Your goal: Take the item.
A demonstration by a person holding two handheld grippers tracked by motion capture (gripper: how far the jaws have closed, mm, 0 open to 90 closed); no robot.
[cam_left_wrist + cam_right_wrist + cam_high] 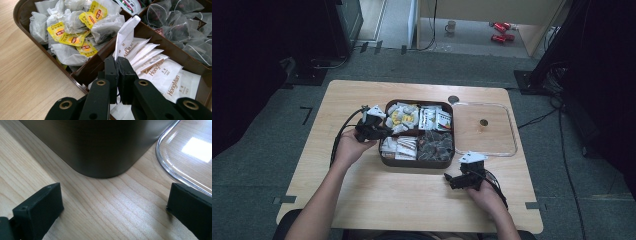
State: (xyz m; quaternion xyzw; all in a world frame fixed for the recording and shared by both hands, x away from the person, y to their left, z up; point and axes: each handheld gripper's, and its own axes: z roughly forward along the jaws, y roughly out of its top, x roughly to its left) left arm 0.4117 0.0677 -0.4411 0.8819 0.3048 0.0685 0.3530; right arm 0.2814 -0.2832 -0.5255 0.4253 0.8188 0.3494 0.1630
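I see the pale wooden table first; near its far edge sits the dark brown four-compartment tray, and a clear plastic lid lies flat by the tray's right side; my left gripper is over the tray's near-left compartment, jaws pressed together on a white paper sachet; the sachet's long axis stands up and away from the jaws, above the printed sachets under it; my right gripper rests by the tray's near-right corner, jaws spread wide, holding nothing; I judge the left hand takes the lift.
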